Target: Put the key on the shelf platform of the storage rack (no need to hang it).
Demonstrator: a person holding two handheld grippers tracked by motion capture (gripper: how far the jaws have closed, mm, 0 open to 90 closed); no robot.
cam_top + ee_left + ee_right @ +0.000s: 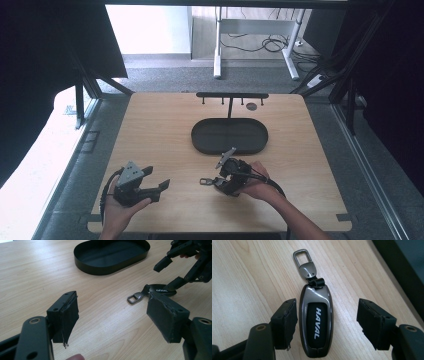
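A dark metal-cased key fob (316, 325) marked HAVAL, with a strap and a clip ring (301, 255), lies flat on the wooden table (160, 130). My right gripper (327, 306) hangs over it, open, one jaw on each side. The left pad (287, 320) is close to the fob's edge and the right pad (372, 320) stands well clear. From above, the right gripper (216, 172) sits just in front of the tray, with the fob (207, 181) under it. My left gripper (156, 180) is open with nothing in it at the front left, pointing at the fob (160, 290).
A black oval tray (197, 142) with nothing in it lies mid-table; its wall (105, 268) is just beyond the fob. Behind it stands a black hook rack (231, 95), with a small round disc (251, 106) beside it. Bare wood lies between the two grippers.
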